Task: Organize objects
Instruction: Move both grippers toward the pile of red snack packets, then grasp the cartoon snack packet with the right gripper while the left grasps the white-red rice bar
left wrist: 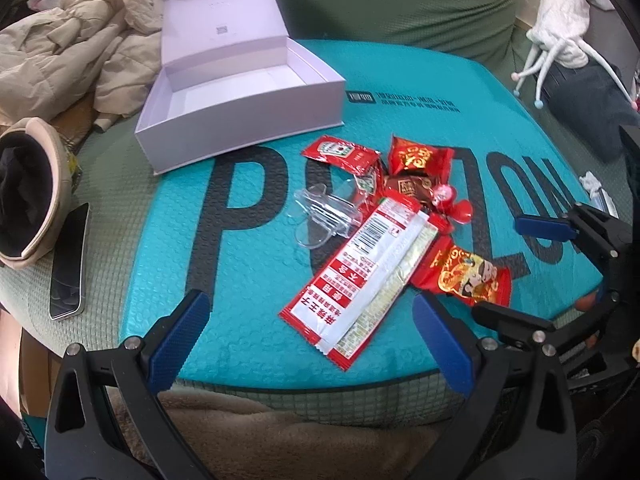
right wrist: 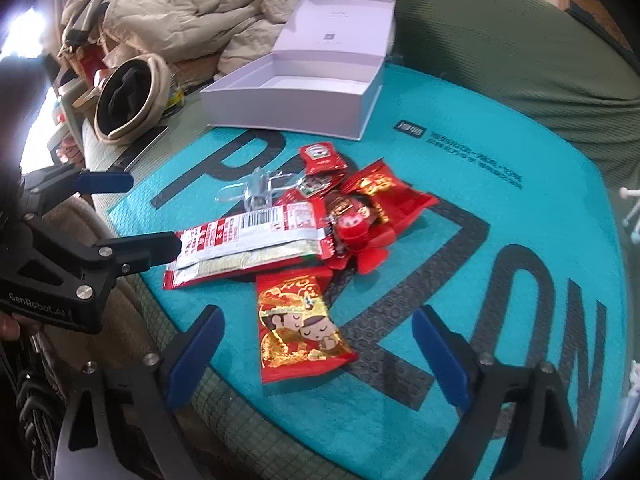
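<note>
A pile of snacks lies on a teal padded mailer point(left wrist: 400, 80): a long red-and-white packet point(left wrist: 360, 276), a ketchup sachet point(left wrist: 340, 152), a red-gold packet point(left wrist: 420, 156), a red cartoon packet point(right wrist: 300, 328) and a clear plastic piece point(left wrist: 320, 212). Behind them stands an open pale lilac box point(left wrist: 240, 120) with its lid up and nothing inside. My left gripper point(left wrist: 308, 308) is open, low over the near end of the long packet. My right gripper point(right wrist: 318, 320) is open and straddles the cartoon packet without pressing on it; the left wrist view shows it at the right point(left wrist: 500, 268).
A beige jacket point(left wrist: 72, 48) and its dark-lined cuff point(left wrist: 28, 192) lie at the left, beside a phone point(left wrist: 70, 264). A white plush toy point(left wrist: 560, 20) hangs at the back right. A green cover point(left wrist: 400, 0) rises behind the mailer, whose near edge runs just under both grippers.
</note>
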### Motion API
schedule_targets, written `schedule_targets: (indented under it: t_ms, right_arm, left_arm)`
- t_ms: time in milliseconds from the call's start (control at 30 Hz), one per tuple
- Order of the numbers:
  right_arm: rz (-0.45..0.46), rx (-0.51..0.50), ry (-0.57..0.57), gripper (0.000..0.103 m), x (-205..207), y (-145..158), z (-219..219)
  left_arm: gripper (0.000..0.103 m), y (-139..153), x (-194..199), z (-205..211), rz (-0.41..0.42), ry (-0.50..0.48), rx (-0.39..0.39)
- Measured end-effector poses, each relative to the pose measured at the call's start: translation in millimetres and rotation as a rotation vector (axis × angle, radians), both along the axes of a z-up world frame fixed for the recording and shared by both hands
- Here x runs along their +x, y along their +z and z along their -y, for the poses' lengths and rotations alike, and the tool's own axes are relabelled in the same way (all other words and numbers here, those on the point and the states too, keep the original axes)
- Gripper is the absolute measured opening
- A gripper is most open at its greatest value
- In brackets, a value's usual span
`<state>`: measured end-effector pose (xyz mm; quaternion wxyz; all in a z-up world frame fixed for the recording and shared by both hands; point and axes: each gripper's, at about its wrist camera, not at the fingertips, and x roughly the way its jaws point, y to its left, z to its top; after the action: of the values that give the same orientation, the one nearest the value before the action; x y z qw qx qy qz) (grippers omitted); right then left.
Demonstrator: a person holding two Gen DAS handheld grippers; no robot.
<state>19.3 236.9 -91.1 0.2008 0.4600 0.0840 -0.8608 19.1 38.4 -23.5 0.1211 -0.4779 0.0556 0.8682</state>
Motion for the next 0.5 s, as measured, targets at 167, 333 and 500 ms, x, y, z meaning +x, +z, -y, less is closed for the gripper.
schedule_targets:
  t_ms: [167, 333, 500]
  right_arm:
    - [0.022, -0.032, 0.054, 0.077, -5, -9, 4]
    - [0.052, -0.049, 0.078, 0.065, -13, -16, 5]
    - [0.081, -0.021, 0.107, 0.048, -16, -25, 5]
  left_arm:
    - [0.102, -5, -7, -4, 0.027, -0.018, -0.027]
    - [0.102, -7, -16, -10, 0.046, -0.050, -0.043]
    - [0.102, -15, -25, -25, 0.082, -0.115, -0.050]
